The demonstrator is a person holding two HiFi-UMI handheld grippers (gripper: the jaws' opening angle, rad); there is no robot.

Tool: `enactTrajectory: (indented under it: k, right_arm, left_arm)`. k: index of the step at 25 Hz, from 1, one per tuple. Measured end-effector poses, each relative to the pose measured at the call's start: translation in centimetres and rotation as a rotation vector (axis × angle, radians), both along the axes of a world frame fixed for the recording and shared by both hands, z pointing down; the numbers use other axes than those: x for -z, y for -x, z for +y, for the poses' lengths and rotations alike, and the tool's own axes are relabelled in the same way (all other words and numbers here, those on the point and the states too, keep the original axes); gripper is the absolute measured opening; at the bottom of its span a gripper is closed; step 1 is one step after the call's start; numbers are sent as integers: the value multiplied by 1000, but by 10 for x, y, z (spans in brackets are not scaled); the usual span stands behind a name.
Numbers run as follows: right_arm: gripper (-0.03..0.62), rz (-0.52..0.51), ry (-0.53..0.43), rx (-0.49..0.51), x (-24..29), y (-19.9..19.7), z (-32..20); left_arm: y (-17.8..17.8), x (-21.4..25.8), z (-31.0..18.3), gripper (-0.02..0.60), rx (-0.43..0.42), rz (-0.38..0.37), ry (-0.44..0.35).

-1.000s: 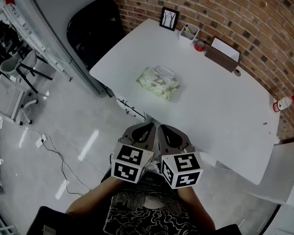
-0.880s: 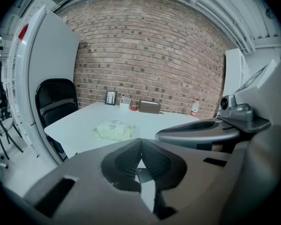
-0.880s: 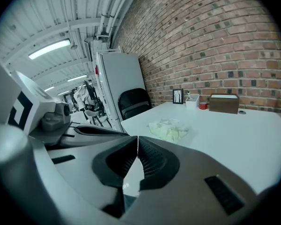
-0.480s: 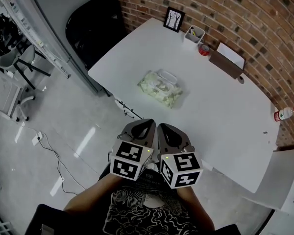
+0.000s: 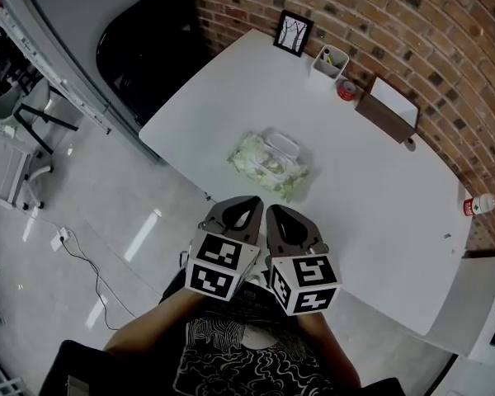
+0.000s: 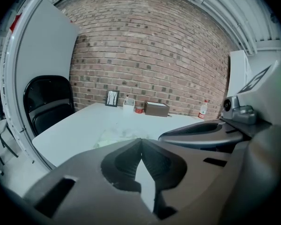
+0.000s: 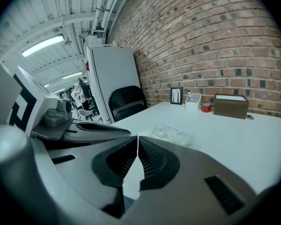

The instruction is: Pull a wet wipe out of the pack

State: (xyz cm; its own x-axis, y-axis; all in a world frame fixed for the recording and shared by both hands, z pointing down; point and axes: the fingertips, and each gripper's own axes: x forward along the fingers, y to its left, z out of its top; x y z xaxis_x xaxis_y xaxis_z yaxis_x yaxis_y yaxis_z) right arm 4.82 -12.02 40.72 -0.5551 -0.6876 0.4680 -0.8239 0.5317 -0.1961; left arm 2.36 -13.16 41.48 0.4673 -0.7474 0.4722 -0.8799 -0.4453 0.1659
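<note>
A pale green wet wipe pack (image 5: 268, 165) with a clear lid lies near the front edge of the white table (image 5: 379, 188). It shows faintly in the left gripper view as the pack (image 6: 113, 136) and in the right gripper view as the pack (image 7: 171, 135). My left gripper (image 5: 241, 208) and right gripper (image 5: 274, 213) hang side by side just short of the table edge, a little below the pack. Both are shut with nothing between the jaws.
At the table's far side stand a small framed picture (image 5: 291, 32), a white pen holder (image 5: 329, 59), a red tape roll (image 5: 346, 90) and a brown box (image 5: 388, 109). A bottle (image 5: 482, 204) sits at the right. A black chair (image 5: 148, 48) stands left of the table.
The view has moved closer to the table; the pack now lies nearer to both grippers. The grippers stay shut and side by side.
</note>
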Motion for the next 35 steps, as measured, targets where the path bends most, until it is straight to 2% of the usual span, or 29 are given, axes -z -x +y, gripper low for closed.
enactTrajectory:
  k: [14,29,35]
  right_arm:
    - [20,68,49,-77,-23,2,-64]
    - [21,111,126,-136,-52,5,-96]
    - [48,120,148,-150,-60,2,-105]
  left_arm:
    - [8,-23,-57,12,-54,-4,48]
    - [23,-32,-90,13,-89,-25,72]
    - [29,-33,-98,13,-87,-29,73]
